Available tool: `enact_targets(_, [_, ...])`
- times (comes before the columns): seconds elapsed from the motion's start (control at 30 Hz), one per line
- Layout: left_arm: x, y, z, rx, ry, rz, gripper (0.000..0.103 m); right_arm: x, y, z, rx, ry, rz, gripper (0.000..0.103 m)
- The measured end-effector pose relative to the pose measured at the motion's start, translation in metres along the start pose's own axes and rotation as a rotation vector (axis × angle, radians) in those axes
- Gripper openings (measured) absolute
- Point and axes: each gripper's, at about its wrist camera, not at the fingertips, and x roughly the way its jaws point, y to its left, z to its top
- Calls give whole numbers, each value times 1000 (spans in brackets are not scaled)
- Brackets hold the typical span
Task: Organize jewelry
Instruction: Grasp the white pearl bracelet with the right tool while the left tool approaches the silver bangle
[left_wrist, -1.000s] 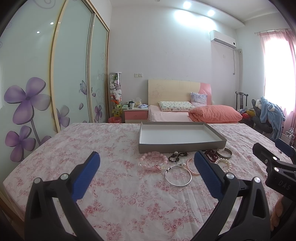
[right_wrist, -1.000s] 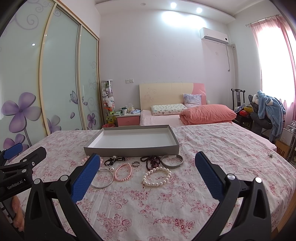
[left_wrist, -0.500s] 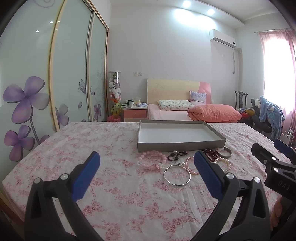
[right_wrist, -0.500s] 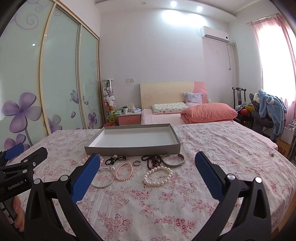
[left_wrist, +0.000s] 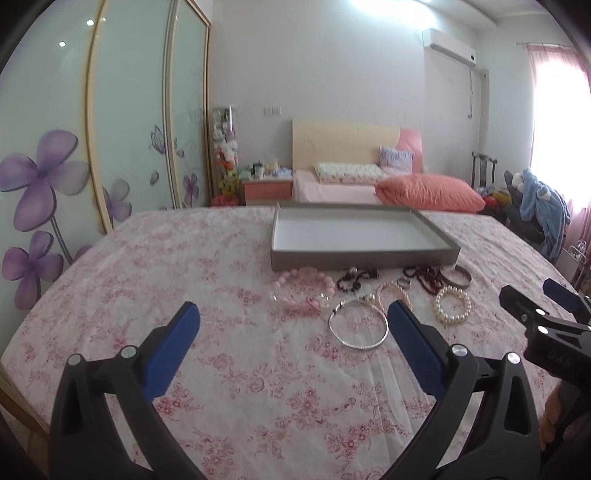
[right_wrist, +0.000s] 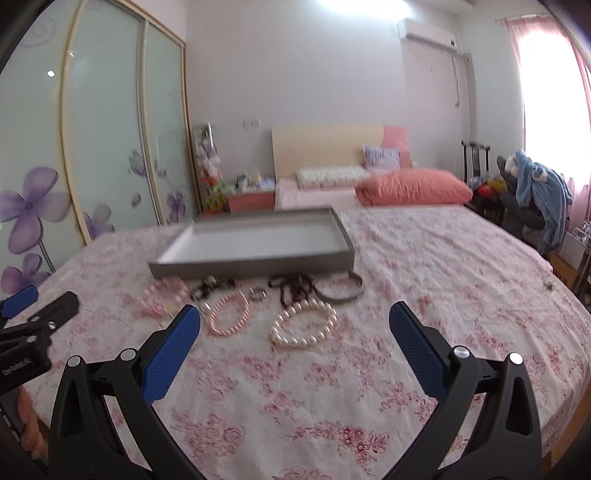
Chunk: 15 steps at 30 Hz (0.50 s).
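Note:
An empty grey tray (left_wrist: 364, 256) (right_wrist: 255, 264) lies on the pink floral bedspread. In front of it lie several bracelets: a pink bead bracelet (left_wrist: 303, 291), a silver bangle (left_wrist: 358, 328), a white pearl bracelet (left_wrist: 452, 304) (right_wrist: 303, 325), a pink pearl bracelet (right_wrist: 229, 312), dark bead strands (right_wrist: 291, 288) and a grey bangle (right_wrist: 338, 290). My left gripper (left_wrist: 293, 321) is open and empty, short of the jewelry. My right gripper (right_wrist: 295, 321) is open and empty, with the white pearl bracelet between its fingers further ahead.
A second bed with an orange pillow (left_wrist: 430, 188) stands behind, with a pink nightstand (left_wrist: 267, 190). Sliding wardrobe doors (left_wrist: 92, 129) line the left. A chair with blue clothing (right_wrist: 539, 195) stands at the right by the window.
Both grippers have moved slightly closer to the jewelry. The right view has tilted and shifted, so the tray sits further left. Both grippers stay open.

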Motion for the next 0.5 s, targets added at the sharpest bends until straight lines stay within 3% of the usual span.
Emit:
enact_targets(0.1, [20,1,3,-2,92,-25,99,27,-12,4,28,127,-15,99])
enact_targets(0.27, [49,0,4,-22,217,-65,99,64,-27,11,80,266,-20,60])
enact_targets(0.37, [64,-3,3,-28,278,-71,99,80,-26,15,73,319,-24,51])
enact_targets(0.5, [79,-8,3,-23,328,-90,99,97,-19,19,14,348,-56,49])
